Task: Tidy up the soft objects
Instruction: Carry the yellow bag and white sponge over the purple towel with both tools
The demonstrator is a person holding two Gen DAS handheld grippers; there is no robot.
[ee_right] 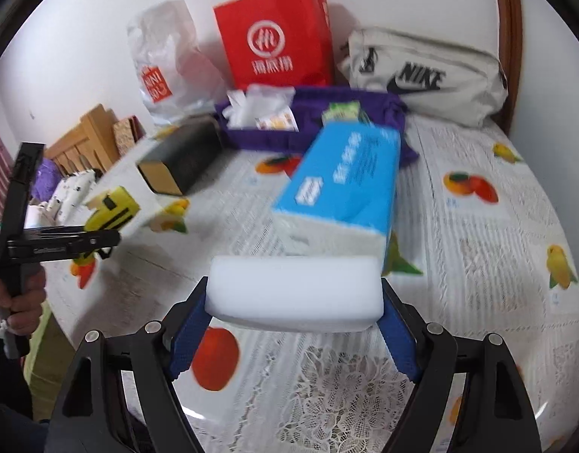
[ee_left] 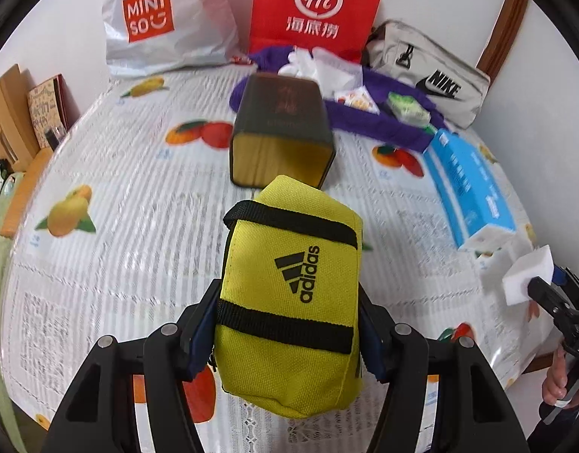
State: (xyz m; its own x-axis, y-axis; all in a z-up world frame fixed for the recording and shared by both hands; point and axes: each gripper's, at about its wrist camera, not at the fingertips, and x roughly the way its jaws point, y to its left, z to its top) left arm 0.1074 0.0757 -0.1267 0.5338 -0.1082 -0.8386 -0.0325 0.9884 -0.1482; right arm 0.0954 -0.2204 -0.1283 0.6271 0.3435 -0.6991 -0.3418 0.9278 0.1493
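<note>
Yellow woven-nylon pouch [ee_left: 289, 302] with black straps, pinched across its flanks by the left gripper [ee_left: 289, 324] and held clear above the fruit-printed tablecloth [ee_left: 119, 226]. Its fabric looks light, pliant and grippy; the sides yield slightly, so a mid-body hold seems soundest. White foam sponge block [ee_right: 295, 294], clamped end to end between the blue pads [ee_right: 187, 336] of the right gripper [ee_right: 295, 324], likewise aloft: probably featherweight and compressible, best held gently by its short ends. Beyond lie a blue tissue pack [ee_right: 342, 181], a dark rectangular box [ee_left: 281, 128] and a purple fabric tray [ee_right: 315, 117].
</note>
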